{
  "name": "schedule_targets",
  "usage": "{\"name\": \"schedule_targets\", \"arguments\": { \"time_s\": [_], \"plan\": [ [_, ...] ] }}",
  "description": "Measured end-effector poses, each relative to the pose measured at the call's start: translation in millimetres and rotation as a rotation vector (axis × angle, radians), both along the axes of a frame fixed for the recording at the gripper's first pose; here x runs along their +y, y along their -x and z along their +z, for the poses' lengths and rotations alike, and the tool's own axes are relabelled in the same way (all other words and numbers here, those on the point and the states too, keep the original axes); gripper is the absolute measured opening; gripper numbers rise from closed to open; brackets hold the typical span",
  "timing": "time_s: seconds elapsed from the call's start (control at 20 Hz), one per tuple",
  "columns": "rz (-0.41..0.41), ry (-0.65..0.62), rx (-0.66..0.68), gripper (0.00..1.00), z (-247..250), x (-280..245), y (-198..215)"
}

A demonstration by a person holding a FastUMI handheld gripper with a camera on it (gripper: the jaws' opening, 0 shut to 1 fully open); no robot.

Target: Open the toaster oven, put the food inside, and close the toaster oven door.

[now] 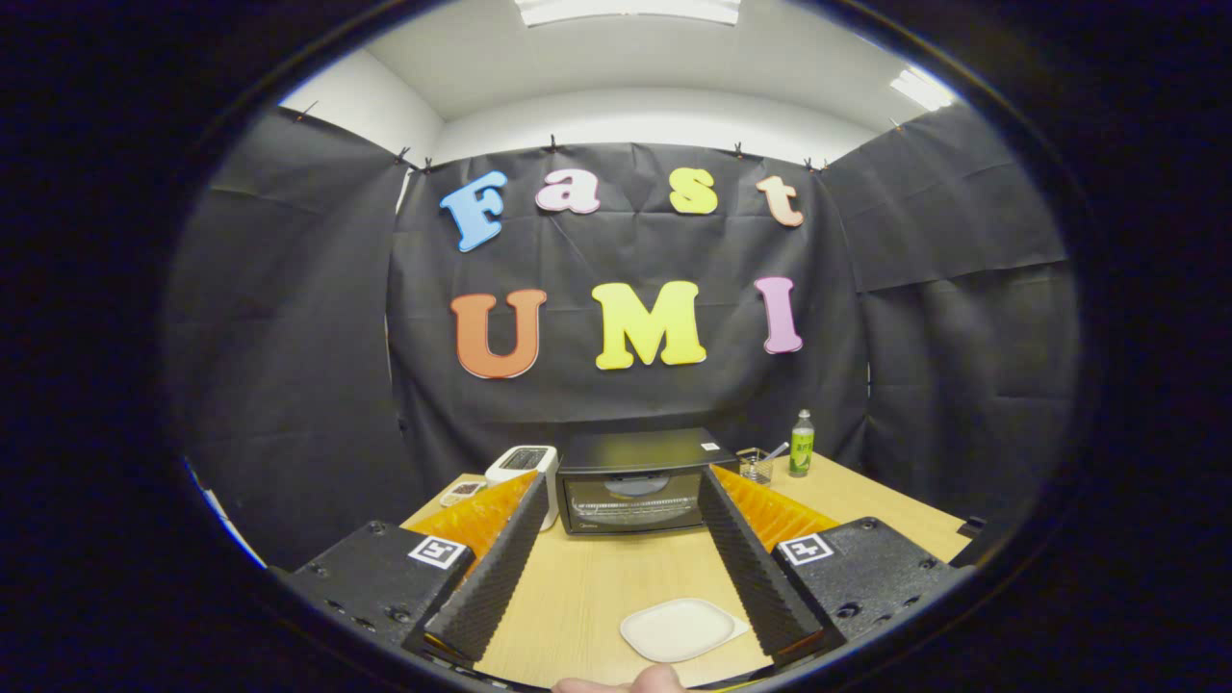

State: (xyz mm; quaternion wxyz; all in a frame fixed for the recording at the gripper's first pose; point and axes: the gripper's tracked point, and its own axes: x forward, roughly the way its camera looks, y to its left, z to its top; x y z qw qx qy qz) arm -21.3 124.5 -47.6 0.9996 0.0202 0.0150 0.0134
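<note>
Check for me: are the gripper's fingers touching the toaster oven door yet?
Apart. In the gripper view the open gripper frames the toaster oven, with bare table stretching between its fingers and the closed door.

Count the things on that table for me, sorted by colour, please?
Black: 1, the toaster oven, door closed, beyond the open gripper.
White: 2, the plate between the fingers, and a white appliance.
Green: 1, a bottle.
Clear: 1, a glass.
Total: 5.

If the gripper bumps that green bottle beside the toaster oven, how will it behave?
The green bottle stands tall and narrow, so it would probably tip rather than slide. Being round, it might then roll across the wooden table. The open gripper is well short of it, fingers framing the toaster oven.
</note>
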Motion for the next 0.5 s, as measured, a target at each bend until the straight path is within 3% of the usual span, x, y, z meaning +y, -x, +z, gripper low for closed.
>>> {"name": "schedule_targets", "arguments": {
  "time_s": [0.2,0.5],
  "plan": [
    [0.018,-0.004,-0.006,1.0,-0.9,3.0,-1.9],
    [-0.016,0.012,0.012,1.0,-4.3,3.7,-6.7]
  ]
}}
